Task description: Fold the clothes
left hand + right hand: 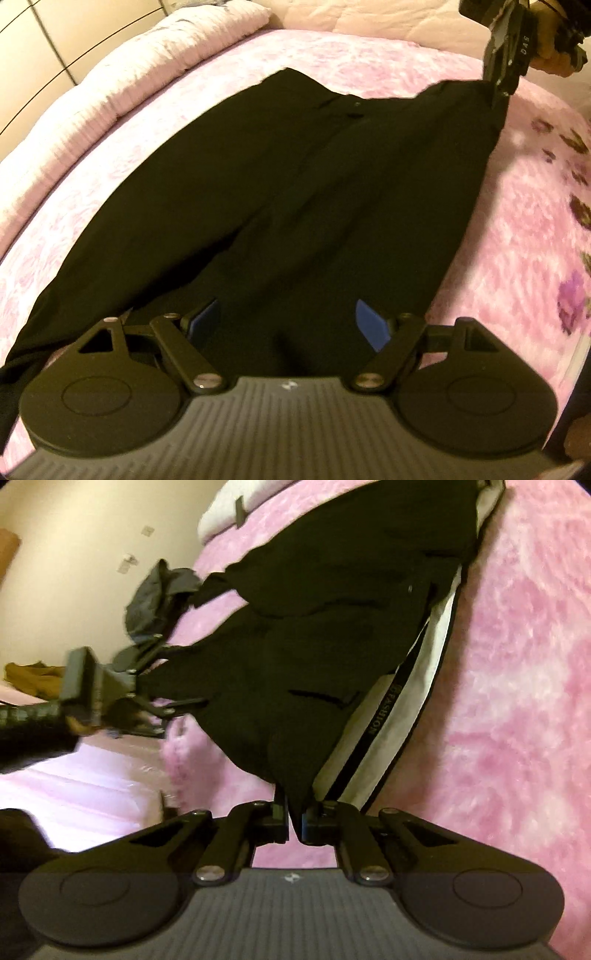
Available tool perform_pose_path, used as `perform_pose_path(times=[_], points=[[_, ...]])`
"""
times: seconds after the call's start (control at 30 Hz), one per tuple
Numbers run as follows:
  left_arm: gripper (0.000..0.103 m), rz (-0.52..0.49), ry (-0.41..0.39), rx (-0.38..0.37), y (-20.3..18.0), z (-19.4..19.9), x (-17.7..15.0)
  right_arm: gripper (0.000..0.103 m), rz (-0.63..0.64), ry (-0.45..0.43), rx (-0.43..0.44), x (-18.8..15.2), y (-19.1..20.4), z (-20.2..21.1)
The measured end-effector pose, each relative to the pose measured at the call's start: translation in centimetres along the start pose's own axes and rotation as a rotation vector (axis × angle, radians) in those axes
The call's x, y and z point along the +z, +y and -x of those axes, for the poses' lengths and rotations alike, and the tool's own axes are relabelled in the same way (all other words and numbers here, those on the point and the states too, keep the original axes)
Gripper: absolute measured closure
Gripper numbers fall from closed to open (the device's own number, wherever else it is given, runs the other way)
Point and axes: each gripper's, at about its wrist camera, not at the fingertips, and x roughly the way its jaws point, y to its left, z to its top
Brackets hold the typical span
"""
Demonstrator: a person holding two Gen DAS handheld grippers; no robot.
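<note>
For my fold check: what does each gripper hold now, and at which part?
The right gripper is shut on a corner of the black trousers' waistband. The left gripper is open above the legs, holding nothing.

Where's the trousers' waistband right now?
In the left wrist view the waistband lies at the far end, on the pink bedspread, its right corner pinched by the right tongs.

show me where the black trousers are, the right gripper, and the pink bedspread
Trousers [295,192]: left wrist view, middle of the black cloth.
Right gripper [294,825]: right wrist view, between its fingertips, shut on the trousers' corner.
Bedspread [517,664]: right wrist view, bare pink patch beside the trousers.
</note>
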Motion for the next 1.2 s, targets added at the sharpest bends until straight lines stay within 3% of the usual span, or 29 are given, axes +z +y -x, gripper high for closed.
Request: perform_pose_path(times=[0.1, 0.17, 0.23, 0.3, 0.47, 0.63, 0.87, 1.03, 1.2], points=[[0.026, 0.025, 0.009, 0.016, 1.0, 0.1, -0.3, 0.096, -0.017, 0.083, -0.041, 1.2, -1.0, -1.2], [0.026, 0.036, 0.010, 0.030, 2.1, 0.5, -0.4, 0.088, -0.007, 0.100, -0.099, 1.5, -0.8, -1.6], [0.026, 0.042, 0.007, 0.051, 3.6, 1.1, -0.6, 0.067, 0.004, 0.113, -0.160, 1.8, -0.7, -1.9], [0.025, 0.040, 0.007, 0.081, 5.5, 1.5, -1.2, 0.057, -0.014, 0.077, -0.210, 1.7, -0.3, -0.6], [0.023, -0.005, 0.015, 0.155, 12.1, 1.1, -2.9, 0.057, -0.042, -0.063, -0.344, 2.5, 1.4, 3.2], [0.023, -0.062, 0.010, 0.174, 19.3, -1.6, -4.2, 0.051, -0.060, -0.244, -0.505, 6.6, 3.0, 4.3], [0.023, -0.100, 0.022, 0.208, 28.8, -5.7, -5.2, 0.048, -0.204, -0.500, -0.588, 14.6, -2.4, 4.4], [0.023, -0.068, -0.004, 0.188, 33.4, -8.6, -3.5, 0.048, -0.229, -0.510, -0.604, 18.9, -6.4, 2.0], [0.023, -0.113, -0.067, 0.064, 34.5, -13.0, 0.9, 0.048, -0.223, -0.471, -0.578, 20.0, -8.7, 0.5]])
